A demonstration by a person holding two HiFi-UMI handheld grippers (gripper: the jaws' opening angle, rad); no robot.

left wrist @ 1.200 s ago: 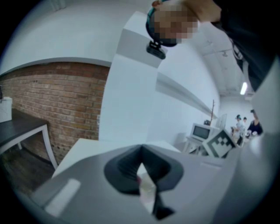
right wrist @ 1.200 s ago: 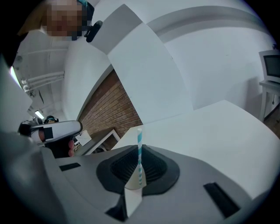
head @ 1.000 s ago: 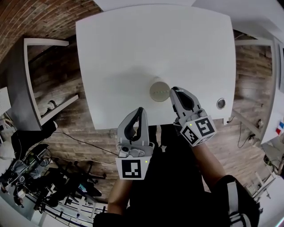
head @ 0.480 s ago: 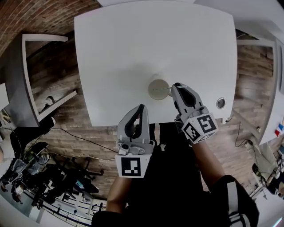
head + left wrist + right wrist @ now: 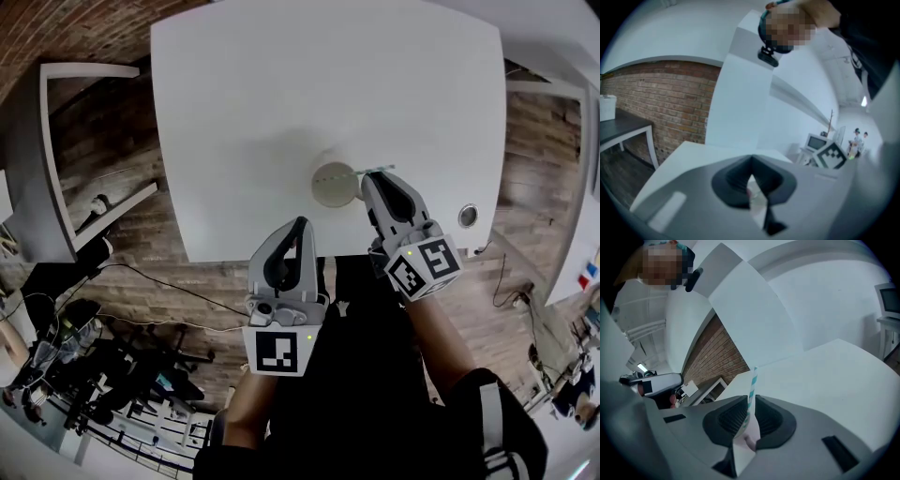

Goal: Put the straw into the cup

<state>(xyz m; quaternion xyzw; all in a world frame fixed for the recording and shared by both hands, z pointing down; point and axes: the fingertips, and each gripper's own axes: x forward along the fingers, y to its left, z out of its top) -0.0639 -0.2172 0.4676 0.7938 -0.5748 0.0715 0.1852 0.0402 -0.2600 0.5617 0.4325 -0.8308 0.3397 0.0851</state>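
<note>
A pale round cup stands on the white table, close to its near edge. A thin teal-and-white striped straw lies nearly level, its left end over the cup's right rim. My right gripper is just right of the cup and shut on the straw. In the right gripper view the straw sticks up between the closed jaws of that gripper. My left gripper hangs over the table's near edge, below and left of the cup, shut and holding nothing; its jaws meet.
A round metal grommet sits in the table's near right corner. A grey side table stands at the left on the wooden floor, with cables and black gear below it. A computer monitor stands far off.
My right gripper has edged up toward the cup's right side, and the straw now shows level across the cup's rim. The left gripper has hardly moved.
</note>
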